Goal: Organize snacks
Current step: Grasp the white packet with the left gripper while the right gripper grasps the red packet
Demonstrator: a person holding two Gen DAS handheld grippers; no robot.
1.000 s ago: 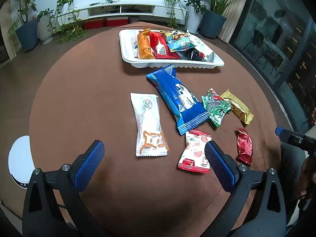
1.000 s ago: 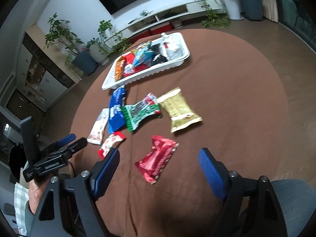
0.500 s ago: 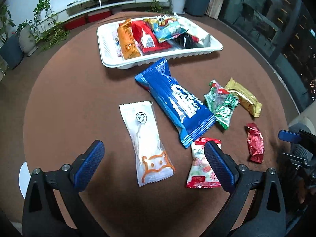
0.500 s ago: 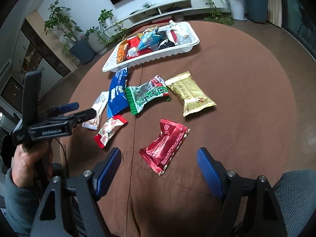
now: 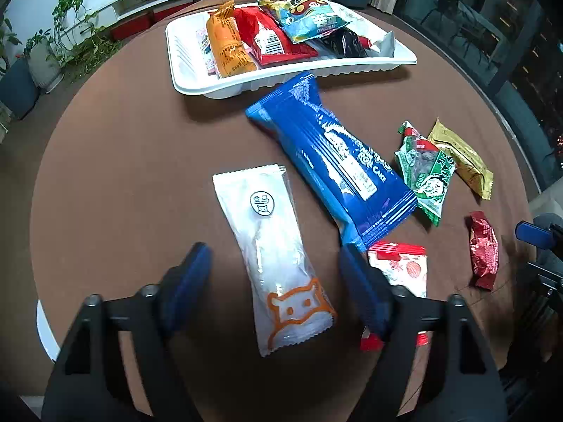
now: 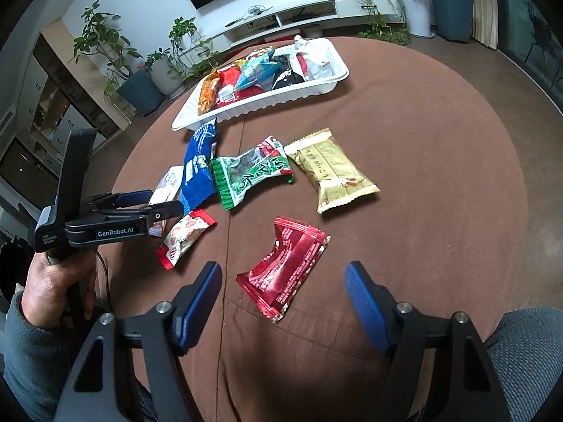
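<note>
My left gripper (image 5: 272, 274) straddles the white packet (image 5: 272, 256), jaws just narrowing, pads not yet touching it. The red-and-white packet (image 5: 401, 270) lies partly under its right finger; the blue packet (image 5: 330, 161) sits just above. My right gripper (image 6: 283, 295) hangs open over the red wrapper (image 6: 285, 267). Six loose snacks lie on the desk (image 6: 422, 176), counting the green (image 6: 250, 172) and gold (image 6: 330, 172) packets. Only the right view shows the hand (image 6: 52, 288) holding the left gripper. The white tray (image 5: 190, 70) sits at the top.

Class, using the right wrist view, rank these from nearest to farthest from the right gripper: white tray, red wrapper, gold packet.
1. Red wrapper: just ahead of the right gripper.
2. Gold packet: mid-table, right of the green packet.
3. White tray: far edge.
</note>
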